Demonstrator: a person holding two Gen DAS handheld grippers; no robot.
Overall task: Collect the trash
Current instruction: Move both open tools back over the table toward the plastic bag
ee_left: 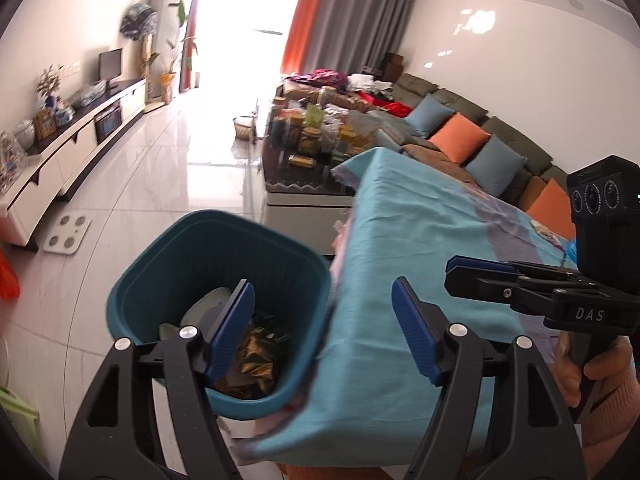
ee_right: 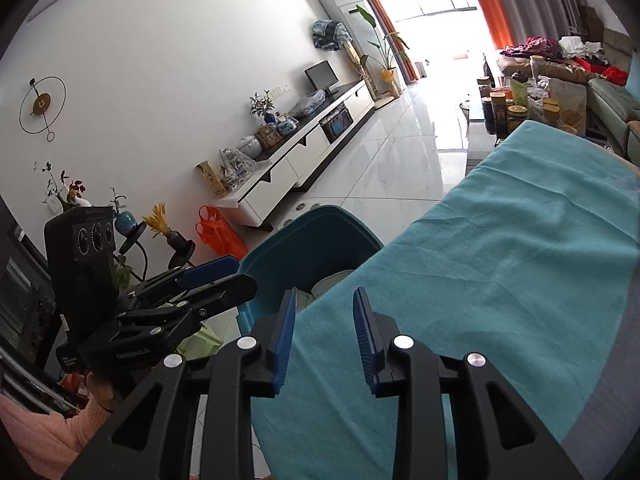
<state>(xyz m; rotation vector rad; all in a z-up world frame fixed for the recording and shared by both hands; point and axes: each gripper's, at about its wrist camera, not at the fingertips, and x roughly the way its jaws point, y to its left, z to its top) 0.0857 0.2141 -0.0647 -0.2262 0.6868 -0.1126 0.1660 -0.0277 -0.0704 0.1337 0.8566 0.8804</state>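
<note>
Left gripper (ee_left: 324, 320) jaws wide apart, nothing between the blue pads, nothing held; it hangs over the corner where the teal bin (ee_left: 168, 252) meets the table edge, left finger over the bin's mouth, right finger over the cloth. Right gripper (ee_right: 325, 330) jaws part open, narrower gap than the left, empty too; it sits above the teal tablecloth (ee_right: 500, 240) near the table's near edge. From the left wrist view the right gripper shows at the right edge, gripped by a hand (ee_left: 592, 368) in a pink sleeve; from the right wrist view the left gripper shows at lower left, pointing toward the bin. Bin stands on the white tile floor (ee_left: 120, 184), right against the hanging edge of the cloth. Trash is already in the bin: a crumpled dark and gold wrapper (ee_left: 252, 356) at the bottom, a pale grey-white piece (ee_left: 208, 304) beside it toward the back wall; can't tell what that one is. Cloth surface near both grippers is bare. Motion blur along the cloth's edge.
</note>
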